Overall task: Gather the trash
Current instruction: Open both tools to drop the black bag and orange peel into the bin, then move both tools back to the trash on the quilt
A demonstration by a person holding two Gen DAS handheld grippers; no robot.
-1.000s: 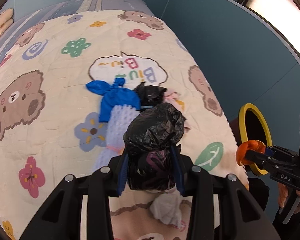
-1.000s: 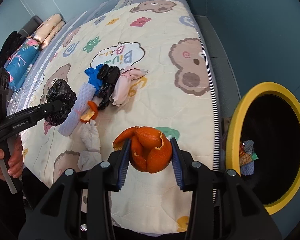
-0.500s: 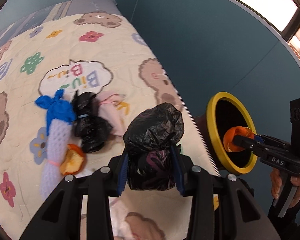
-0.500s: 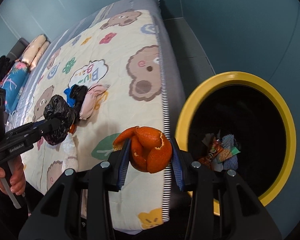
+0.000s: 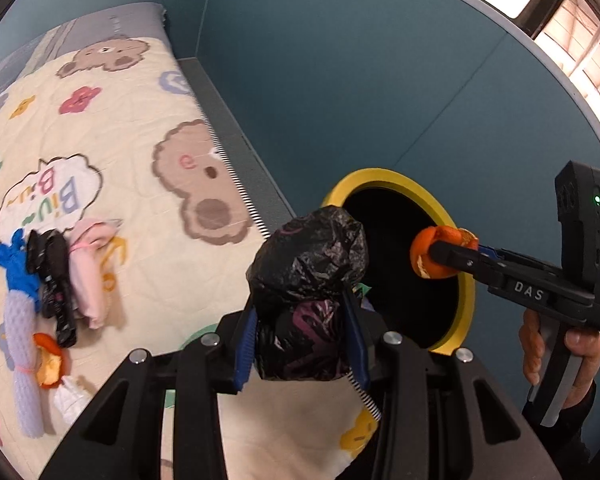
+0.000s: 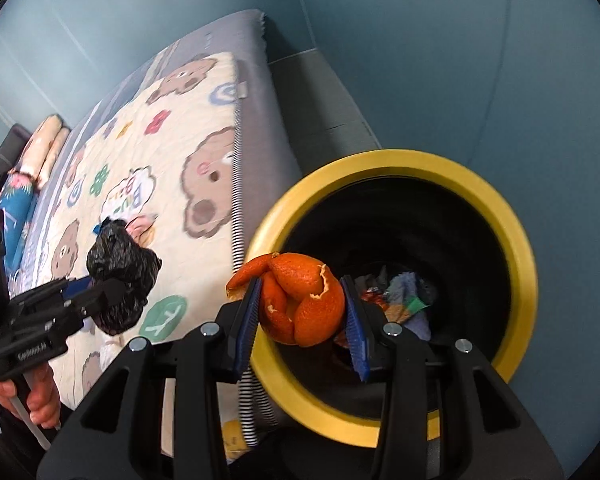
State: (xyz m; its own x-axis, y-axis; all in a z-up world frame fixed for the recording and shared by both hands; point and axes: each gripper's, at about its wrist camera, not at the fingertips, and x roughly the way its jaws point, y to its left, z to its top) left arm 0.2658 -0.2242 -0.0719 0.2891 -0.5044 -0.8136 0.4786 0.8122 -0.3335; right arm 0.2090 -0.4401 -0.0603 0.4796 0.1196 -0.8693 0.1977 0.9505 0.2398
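Observation:
My left gripper point(image 5: 302, 334) is shut on a crumpled black plastic bag point(image 5: 308, 276) and holds it over the bed's edge, left of the yellow-rimmed bin point(image 5: 466, 292). It also shows in the right wrist view point(image 6: 122, 280). My right gripper point(image 6: 302, 316) is shut on an orange peel point(image 6: 300, 300) and holds it over the near rim of the bin point(image 6: 516, 240). The bin holds several wrappers and scraps point(image 6: 396, 300). The peel also shows in the left wrist view point(image 5: 430, 258) in front of the bin's mouth.
The cartoon-bear quilt point(image 5: 132, 168) still carries a blue bag point(image 5: 14, 268), a black bag point(image 5: 54, 280), a pink cloth point(image 5: 88, 272), a white foam net point(image 5: 24, 360), an orange peel piece point(image 5: 48, 364) and a tissue point(image 5: 70, 396). Blue walls stand behind the bin.
Both grippers have swung right from the bed toward the bin, each keeping its load. The orange peel has come from over the quilt to over the bin's rim.

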